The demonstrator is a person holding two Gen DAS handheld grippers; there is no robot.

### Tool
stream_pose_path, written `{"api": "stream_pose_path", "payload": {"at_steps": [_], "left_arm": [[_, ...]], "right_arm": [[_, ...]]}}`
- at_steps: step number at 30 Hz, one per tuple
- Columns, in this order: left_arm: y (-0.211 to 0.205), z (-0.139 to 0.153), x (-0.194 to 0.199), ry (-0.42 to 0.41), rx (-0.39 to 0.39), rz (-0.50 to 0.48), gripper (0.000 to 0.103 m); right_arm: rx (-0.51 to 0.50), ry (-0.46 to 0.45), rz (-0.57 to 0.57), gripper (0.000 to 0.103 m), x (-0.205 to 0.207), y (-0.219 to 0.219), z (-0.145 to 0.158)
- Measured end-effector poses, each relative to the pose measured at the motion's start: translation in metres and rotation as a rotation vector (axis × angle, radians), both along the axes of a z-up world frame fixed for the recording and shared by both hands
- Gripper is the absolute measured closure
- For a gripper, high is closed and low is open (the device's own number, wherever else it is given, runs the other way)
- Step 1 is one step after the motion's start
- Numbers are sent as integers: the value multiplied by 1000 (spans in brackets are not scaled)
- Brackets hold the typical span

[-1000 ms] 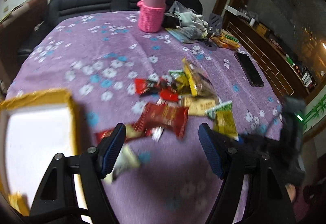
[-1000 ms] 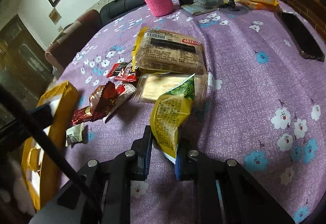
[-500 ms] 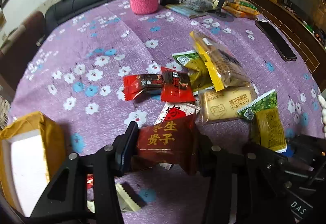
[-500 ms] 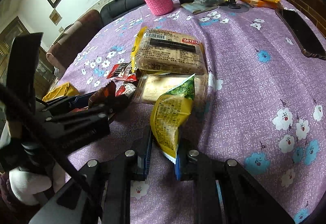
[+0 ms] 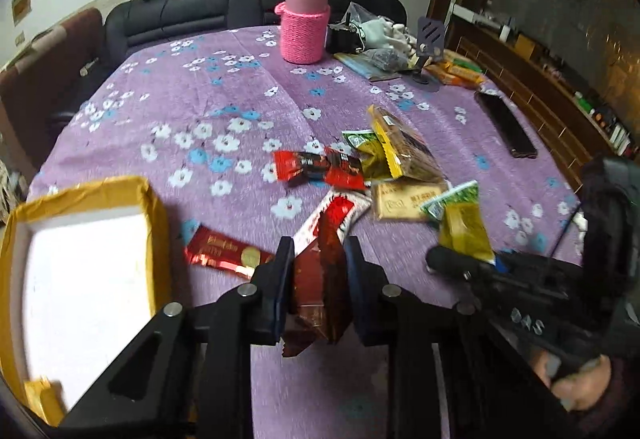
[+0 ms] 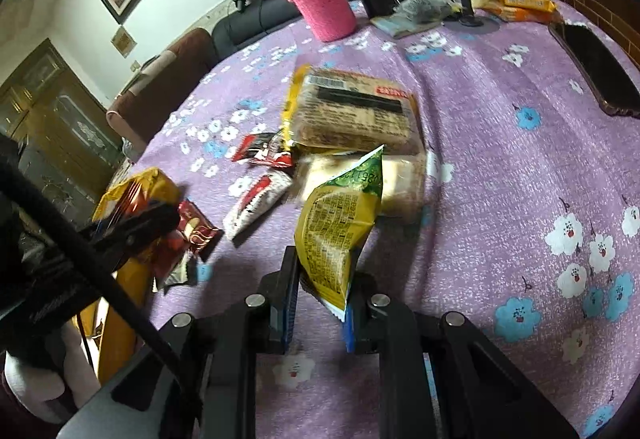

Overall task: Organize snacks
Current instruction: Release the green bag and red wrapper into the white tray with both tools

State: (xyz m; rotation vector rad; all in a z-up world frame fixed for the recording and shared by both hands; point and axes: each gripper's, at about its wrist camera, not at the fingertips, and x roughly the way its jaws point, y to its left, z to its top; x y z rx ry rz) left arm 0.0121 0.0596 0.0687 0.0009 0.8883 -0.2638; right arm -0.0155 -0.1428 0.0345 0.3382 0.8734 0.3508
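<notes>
**Both grippers closed on snack packets above the purple cloth**

Surface: table under a purple cloth printed with white and blue flowers [image 5: 224, 87]; black sofa behind, framed picture on the wall.

Left gripper [image 5: 318, 259]: jaws have just been closing and now pinch a dark red foil snack packet [image 5: 320, 287] between the blue pads, packet crumpled and standing on edge. Just left of it, an open yellow cardboard box with a white inside [image 5: 86, 263].

Right gripper [image 6: 320, 279]: fingers narrow, clamped on the lower end of a yellow-and-green plastic snack packet [image 6: 336, 227], which stands upright above the cloth.

Loose pile mid-table: a long yellow-edged clear pack of brown biscuits [image 6: 352, 113], a pale tan flat packet [image 5: 408, 201] beside it, two small red wrappers [image 5: 320, 167], a white-and-red wrapper [image 5: 340, 209], and a flat red foil bar [image 5: 224, 249] near the box.

Far side: pink flask in a pink knitted sleeve [image 5: 306, 23]. Black phone [image 5: 506, 125] lying at the right edge.
</notes>
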Motion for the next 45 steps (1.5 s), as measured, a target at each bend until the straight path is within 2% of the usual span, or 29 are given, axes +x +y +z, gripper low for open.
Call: {"api": "stream_pose_path", "payload": {"at_steps": [7,13,17,22,27,31,38,45], "left_arm": [[34,20,-33,-36,-80,61,77],[87,32,-63,-83,-60,170,76],[137,32,-73,-74,-77,265,76],[186,24,-74,-48,-71,345,76],[221,10,-66,-5,-108,400,76],[240,-4,-59,42,-147,434,76],[258,-16,-51,81,-183,446,76],[267,-20,-47,101,-212,432,75]], "right_arm": [[22,-17,0,86,-3,1,1],[39,-29,9,86,-7,5,0],[17,-44,8,86,-12,12,3],[0,-89,48,87,-30,36,26],[-25,-105,181,87,-45,91,51],[-51,-86,297,87,-47,145,58],[-96,-25,437,87,-43,230,41],[-160,51,498,87,-27,279,16]]}}
